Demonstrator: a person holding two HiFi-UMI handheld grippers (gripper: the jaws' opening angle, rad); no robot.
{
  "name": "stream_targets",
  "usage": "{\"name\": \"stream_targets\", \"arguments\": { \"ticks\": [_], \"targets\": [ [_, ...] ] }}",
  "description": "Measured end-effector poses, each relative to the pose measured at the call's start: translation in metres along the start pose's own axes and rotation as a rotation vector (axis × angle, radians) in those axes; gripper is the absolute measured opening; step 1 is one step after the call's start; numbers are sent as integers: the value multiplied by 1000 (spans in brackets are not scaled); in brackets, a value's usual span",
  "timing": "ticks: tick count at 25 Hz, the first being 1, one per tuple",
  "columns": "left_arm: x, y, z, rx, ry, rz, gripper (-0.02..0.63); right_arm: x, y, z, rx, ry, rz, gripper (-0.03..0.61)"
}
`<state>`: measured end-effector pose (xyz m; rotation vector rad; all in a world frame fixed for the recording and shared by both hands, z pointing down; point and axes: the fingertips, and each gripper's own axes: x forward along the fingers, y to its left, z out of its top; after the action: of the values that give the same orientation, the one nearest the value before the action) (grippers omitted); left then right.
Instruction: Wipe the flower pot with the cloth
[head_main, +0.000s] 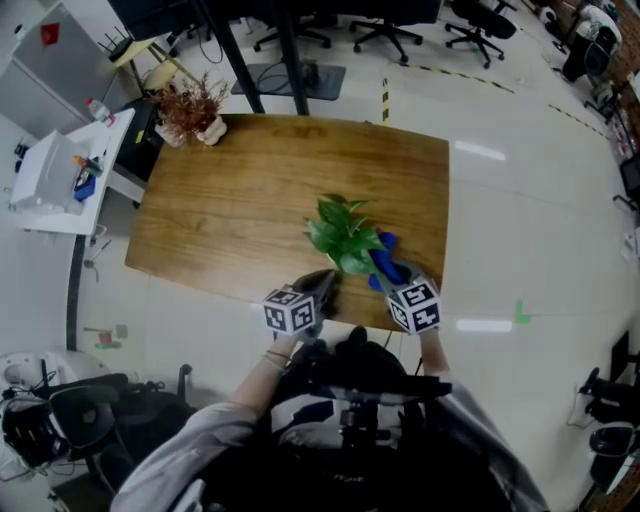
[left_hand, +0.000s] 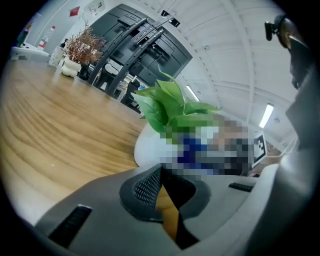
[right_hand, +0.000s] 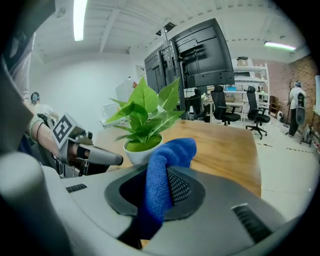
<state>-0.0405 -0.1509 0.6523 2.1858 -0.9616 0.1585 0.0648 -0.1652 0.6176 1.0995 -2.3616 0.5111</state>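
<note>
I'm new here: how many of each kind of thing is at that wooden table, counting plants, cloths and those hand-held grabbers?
Potted plants: 2, the green plant and the dried plant
Cloths: 1, the blue cloth, clamped in the right gripper
Grippers: 2, the left gripper and the right gripper
Total: 5

Blue cloth (right_hand: 165, 172) beside white flower pot (right_hand: 141, 153)

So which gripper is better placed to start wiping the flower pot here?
Right. The right gripper is shut on the blue cloth, with the white flower pot just ahead of its jaws. The left gripper is shut with nothing in it; beside the pot, it could at most steady it.
</note>
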Motion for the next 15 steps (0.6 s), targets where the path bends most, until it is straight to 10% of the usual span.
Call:
{"name": "stream_targets", "arguments": {
  "ticks": [15],
  "targets": [
    [-1, 24, 25, -15, -57, 54, 6, 20, 41, -5, -63, 45, 103, 71]
  ]
}}
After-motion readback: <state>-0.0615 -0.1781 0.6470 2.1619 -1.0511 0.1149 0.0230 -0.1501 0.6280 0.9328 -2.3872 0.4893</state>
